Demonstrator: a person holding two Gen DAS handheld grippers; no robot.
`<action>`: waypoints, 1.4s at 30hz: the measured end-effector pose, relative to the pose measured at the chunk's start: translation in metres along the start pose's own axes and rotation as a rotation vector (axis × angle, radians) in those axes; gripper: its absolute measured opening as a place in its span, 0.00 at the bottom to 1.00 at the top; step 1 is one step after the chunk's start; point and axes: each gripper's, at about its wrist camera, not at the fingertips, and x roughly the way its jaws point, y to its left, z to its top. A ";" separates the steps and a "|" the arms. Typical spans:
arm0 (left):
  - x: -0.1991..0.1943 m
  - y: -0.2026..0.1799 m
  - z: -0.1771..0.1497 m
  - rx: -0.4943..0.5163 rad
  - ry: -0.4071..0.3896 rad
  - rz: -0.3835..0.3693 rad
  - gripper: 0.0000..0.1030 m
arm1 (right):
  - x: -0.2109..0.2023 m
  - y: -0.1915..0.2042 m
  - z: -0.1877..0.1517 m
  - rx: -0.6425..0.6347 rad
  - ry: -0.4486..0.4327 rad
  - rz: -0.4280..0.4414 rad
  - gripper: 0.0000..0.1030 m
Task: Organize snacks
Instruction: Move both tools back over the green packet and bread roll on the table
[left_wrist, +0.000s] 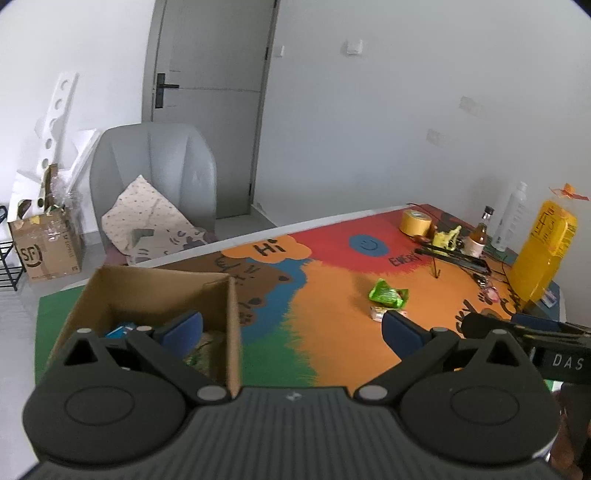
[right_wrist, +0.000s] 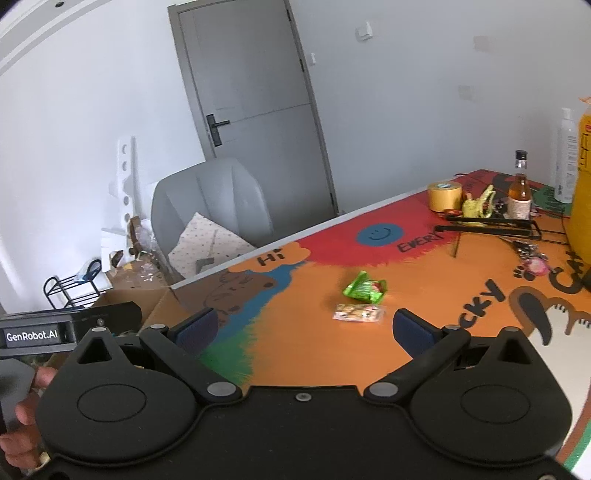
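Left gripper (left_wrist: 291, 326): jaws spread wide, holding nothing, its left blue pad over the open brown cardboard box (left_wrist: 155, 295).
Right gripper (right_wrist: 304, 326): jaws spread wide, nothing between them.
Green crinkled snack packet (right_wrist: 365, 288): on the colourful painted table mat (right_wrist: 303, 354), right of the box.
Clear biscuit packet (right_wrist: 358, 314): just in front of the green one.
Yellow tape roll (right_wrist: 445, 195): far behind, right of the box.

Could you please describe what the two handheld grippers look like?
Both grippers are matte black plastic, each with two round discs at the base, silver pivot pins and angled link arms ending in dark blue padded fingers. The left gripper has a ribbed grey body with a small emblem; its side carries a white "GenRobot.AI" label. The right gripper has a smooth black body with a centre screw.
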 end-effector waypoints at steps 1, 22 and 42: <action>0.001 -0.002 0.001 0.004 0.005 -0.007 1.00 | 0.000 -0.002 0.000 0.001 0.004 -0.003 1.00; 0.052 -0.022 0.035 0.015 0.036 -0.071 0.98 | 0.020 -0.071 0.019 0.150 0.002 -0.036 0.90; 0.141 -0.060 0.034 -0.015 0.146 -0.091 0.86 | 0.075 -0.106 0.020 0.248 0.056 -0.032 0.79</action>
